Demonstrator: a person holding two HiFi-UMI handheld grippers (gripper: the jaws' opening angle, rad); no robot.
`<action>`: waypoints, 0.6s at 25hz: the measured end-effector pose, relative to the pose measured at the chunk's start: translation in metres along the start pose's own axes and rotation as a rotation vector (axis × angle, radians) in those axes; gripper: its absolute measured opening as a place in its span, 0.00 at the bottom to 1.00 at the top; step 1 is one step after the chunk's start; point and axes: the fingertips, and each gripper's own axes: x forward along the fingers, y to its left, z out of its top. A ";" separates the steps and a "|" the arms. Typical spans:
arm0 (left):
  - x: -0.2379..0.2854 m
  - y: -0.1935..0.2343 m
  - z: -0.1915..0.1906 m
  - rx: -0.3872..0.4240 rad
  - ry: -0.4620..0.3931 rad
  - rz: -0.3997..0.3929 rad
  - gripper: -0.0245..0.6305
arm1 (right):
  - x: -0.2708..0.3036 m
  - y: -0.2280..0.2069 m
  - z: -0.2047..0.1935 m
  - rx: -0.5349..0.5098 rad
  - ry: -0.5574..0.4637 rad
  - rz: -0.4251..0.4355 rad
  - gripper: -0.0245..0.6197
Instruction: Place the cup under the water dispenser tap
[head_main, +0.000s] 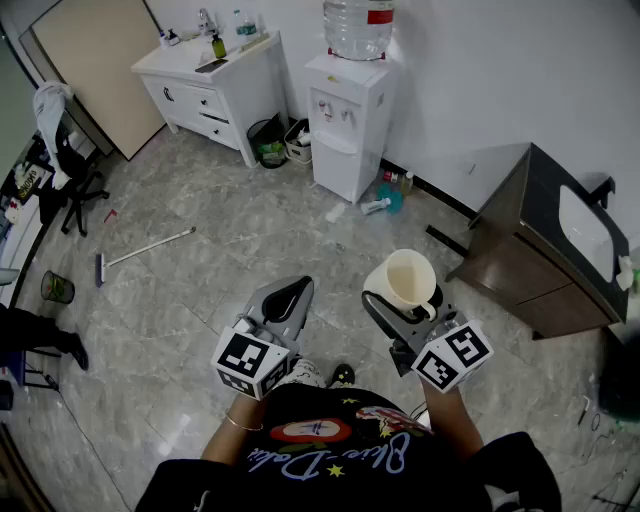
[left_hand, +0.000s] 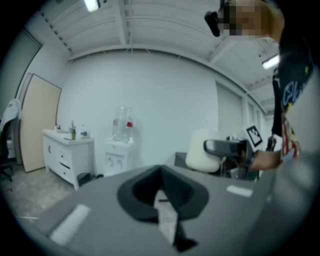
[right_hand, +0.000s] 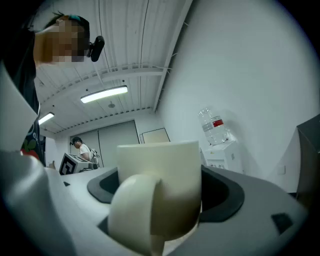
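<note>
cup in the air, a walk away from the tap

the cup (head_main: 405, 283) is cream white and looks empty. it stands upright with its open top up, and it is up in the air in front of the person, not under any tap yet. the right tool (head_main: 404, 300) is clenched on it, one jaw on each side, and the jaws stand wide because the cup is wide. in the right gripper view the handle of the cup (right_hand: 132, 215) points back toward the camera.

the left tool (head_main: 285, 295) is next to it, closed up with nothing inside.

the water dispenser (head_main: 345, 130) is white and stands by the wall, well apart from the cup, with bare floor (head_main: 250, 230) between. its taps (head_main: 335, 112) sit above a small open nook, and a big bottle (head_main: 358, 25) sits on top. a dark cabinet (head_main: 540, 240) is off to the right.

i think the job now is carrying. to do it well, keep the right tool level so the cup does not tip, walk straight to the dispenser, pick one tap, and slide the cup into the nook low enough to miss the spout. let go only when the cup's bottom sits flat.
</note>
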 end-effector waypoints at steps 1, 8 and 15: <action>0.001 0.005 -0.002 -0.003 0.004 0.012 0.02 | 0.003 -0.004 -0.001 0.006 0.002 -0.001 0.69; 0.020 0.055 -0.002 -0.024 -0.009 0.056 0.02 | 0.047 -0.025 -0.008 0.029 0.034 0.004 0.69; 0.048 0.181 0.002 -0.048 -0.049 0.094 0.02 | 0.175 -0.043 -0.004 -0.006 0.018 0.027 0.69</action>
